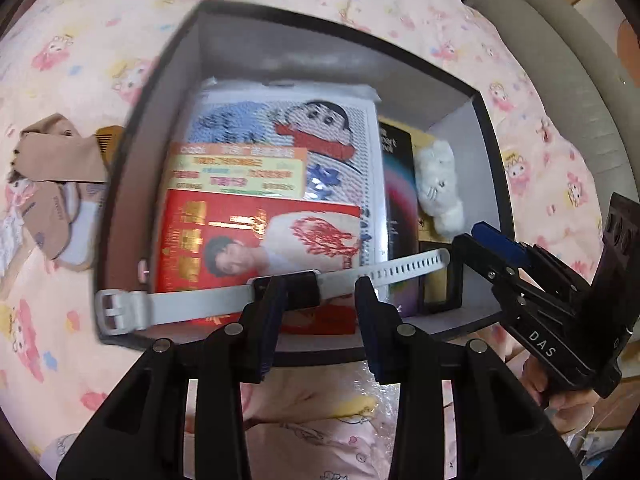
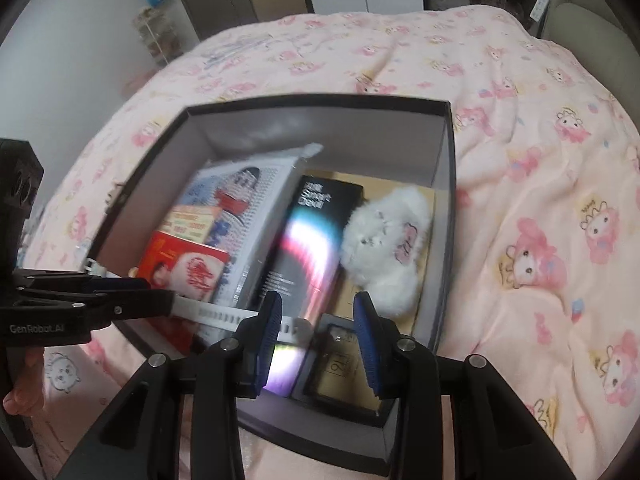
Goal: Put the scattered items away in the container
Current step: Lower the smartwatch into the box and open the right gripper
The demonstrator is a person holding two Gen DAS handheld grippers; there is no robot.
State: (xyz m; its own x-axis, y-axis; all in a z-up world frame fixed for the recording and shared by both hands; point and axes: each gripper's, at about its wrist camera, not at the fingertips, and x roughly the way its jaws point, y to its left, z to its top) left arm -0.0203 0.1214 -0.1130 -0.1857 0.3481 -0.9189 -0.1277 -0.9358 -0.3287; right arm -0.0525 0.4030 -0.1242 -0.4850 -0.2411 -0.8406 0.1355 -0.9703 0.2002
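1. One watch [image 1: 288, 292], light with limp white straps and a hard smooth face, handles best gripped at its stiff body.
2. The left gripper [image 1: 316, 300] is clamped on that body; the straps hang out to either side over the box's [image 1: 496, 152] near rim.
3. The right gripper [image 2: 316, 320] stands apart and empty, one strap end just beside its left finger, above the box.

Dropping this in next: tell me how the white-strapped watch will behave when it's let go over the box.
The watch looks floppy: its straps stretch sideways past the left gripper, one end over the box rim. It probably lands flat and won't roll. It seems light, though its glass face may scratch on the red box.
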